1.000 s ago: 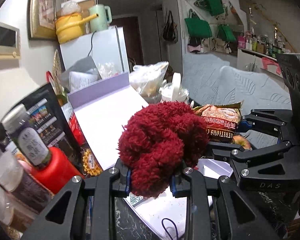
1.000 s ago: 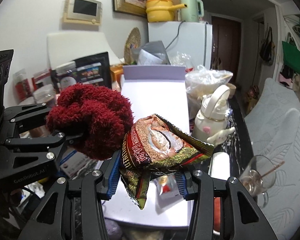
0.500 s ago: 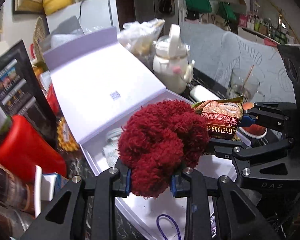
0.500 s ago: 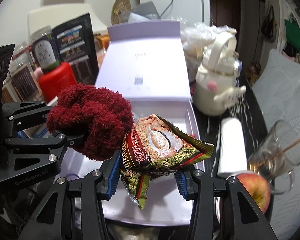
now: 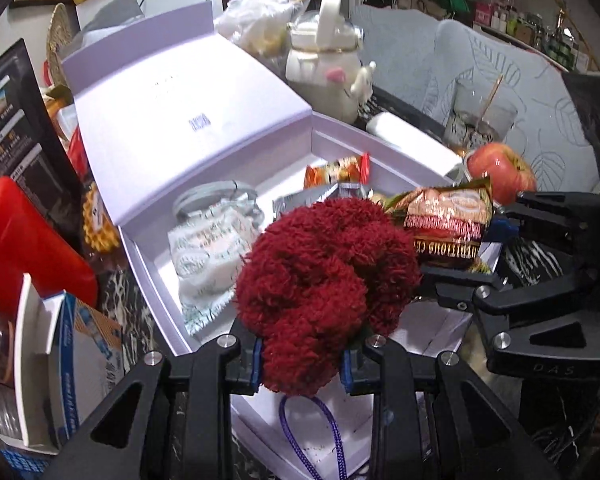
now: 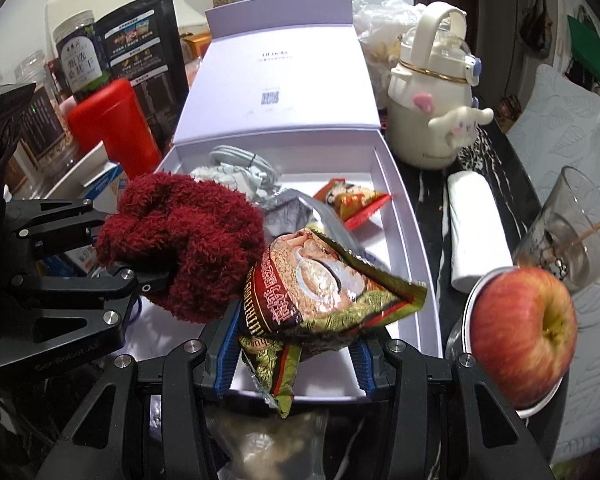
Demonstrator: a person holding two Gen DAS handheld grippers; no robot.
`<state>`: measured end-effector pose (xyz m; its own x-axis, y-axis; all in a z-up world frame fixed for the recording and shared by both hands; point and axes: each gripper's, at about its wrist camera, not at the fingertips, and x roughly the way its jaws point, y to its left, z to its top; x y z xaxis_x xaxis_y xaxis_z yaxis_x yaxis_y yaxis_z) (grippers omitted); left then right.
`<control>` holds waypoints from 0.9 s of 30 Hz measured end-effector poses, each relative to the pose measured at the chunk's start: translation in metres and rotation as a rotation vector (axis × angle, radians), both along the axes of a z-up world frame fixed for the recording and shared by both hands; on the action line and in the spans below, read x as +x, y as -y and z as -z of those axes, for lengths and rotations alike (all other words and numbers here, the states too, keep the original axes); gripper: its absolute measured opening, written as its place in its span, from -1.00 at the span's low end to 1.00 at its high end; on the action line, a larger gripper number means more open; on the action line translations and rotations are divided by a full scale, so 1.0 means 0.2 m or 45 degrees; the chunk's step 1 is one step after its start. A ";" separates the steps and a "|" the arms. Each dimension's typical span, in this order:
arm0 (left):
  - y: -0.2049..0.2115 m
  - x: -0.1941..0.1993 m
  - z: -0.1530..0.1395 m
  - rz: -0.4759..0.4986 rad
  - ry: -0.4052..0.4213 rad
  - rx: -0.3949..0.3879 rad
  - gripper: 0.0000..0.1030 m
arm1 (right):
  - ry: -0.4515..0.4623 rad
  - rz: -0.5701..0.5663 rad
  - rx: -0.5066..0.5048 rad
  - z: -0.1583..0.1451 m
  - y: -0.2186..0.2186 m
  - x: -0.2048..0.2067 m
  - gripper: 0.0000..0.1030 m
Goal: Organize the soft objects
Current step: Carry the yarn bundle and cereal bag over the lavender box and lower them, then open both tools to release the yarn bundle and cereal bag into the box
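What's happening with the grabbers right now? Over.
Left gripper shut on red fluffy bundle. Right gripper shut on snack packet. Both over open box, already partly filled.

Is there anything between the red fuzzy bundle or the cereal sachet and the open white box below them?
No lid or barrier: the white box lies open under both. The left tongs hold the red fuzzy bundle, the right tongs the cereal sachet. But wipes pack, coiled cable and snack packets already fill the far end.
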<state>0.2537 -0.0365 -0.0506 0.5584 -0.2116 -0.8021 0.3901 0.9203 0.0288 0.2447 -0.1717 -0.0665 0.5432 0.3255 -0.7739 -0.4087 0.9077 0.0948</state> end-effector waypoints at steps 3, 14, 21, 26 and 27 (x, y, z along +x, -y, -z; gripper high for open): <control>0.00 -0.01 0.03 -0.002 -0.021 0.015 -0.47 | -0.006 0.008 -0.011 0.00 -0.01 -0.01 -0.09; -0.03 0.02 0.11 -0.095 -0.104 0.078 -0.47 | 0.004 0.012 -0.109 -0.01 -0.06 -0.01 -0.09; 0.00 0.06 0.11 -0.136 -0.115 0.143 -0.39 | 0.018 0.033 -0.154 -0.03 -0.08 0.00 -0.06; 0.02 0.07 0.12 -0.152 -0.130 0.169 0.23 | 0.035 0.072 -0.169 -0.04 -0.07 -0.01 0.23; 0.02 0.07 0.11 -0.153 -0.124 0.173 0.33 | 0.042 0.081 -0.177 -0.05 -0.07 -0.01 0.24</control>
<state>0.2676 -0.0404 -0.0726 0.4915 -0.0339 -0.8702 0.2844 0.9507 0.1236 0.2420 -0.1585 -0.0565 0.5850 0.1805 -0.7907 -0.3511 0.9352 -0.0462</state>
